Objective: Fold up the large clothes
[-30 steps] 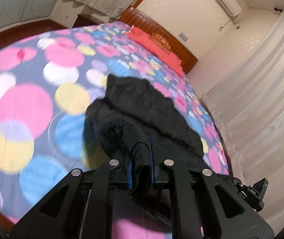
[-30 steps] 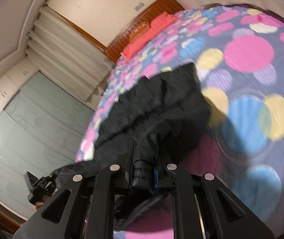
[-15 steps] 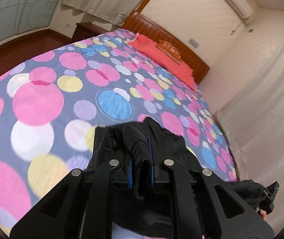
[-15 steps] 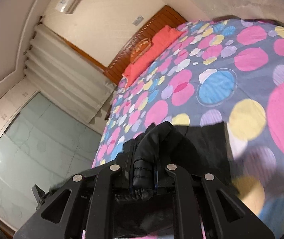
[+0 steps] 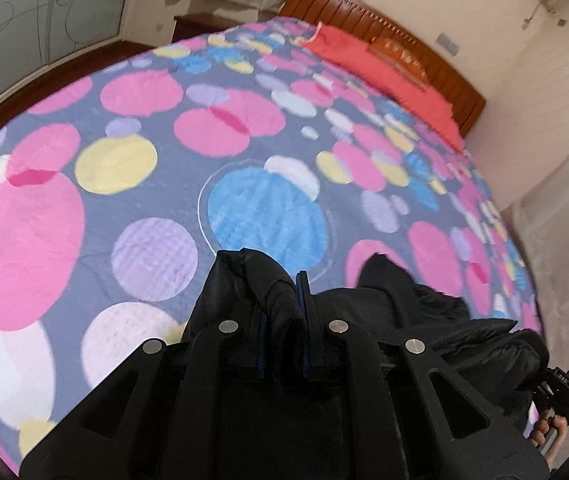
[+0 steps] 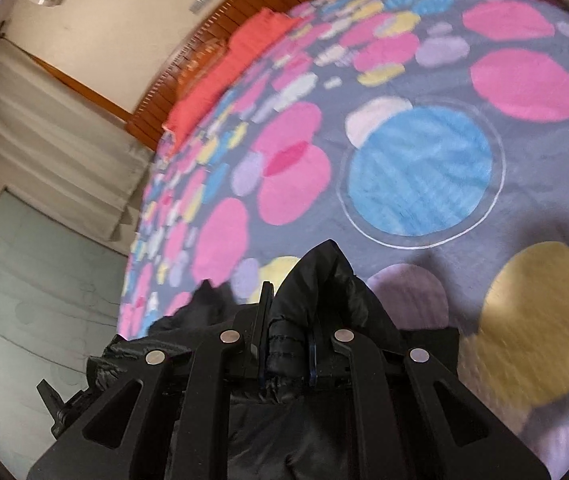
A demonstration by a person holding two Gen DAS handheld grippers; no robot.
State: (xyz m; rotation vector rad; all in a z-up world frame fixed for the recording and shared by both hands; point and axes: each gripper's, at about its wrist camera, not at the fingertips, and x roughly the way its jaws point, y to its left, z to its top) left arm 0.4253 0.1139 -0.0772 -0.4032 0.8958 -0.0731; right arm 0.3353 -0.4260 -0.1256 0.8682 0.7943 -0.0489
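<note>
Holding black jacket (image 5: 280,304) clenched in both tongs, L (image 5: 282,320) & R (image 6: 286,340); garment spans between them, bed (image 5: 144,184) ahead.

From my feed I can read no text, label or number. The only mark is a small panel with pale characters on the other gripper's handle (image 5: 563,381) at the lower right of the left wrist view, too small and blurred to make out.
</note>
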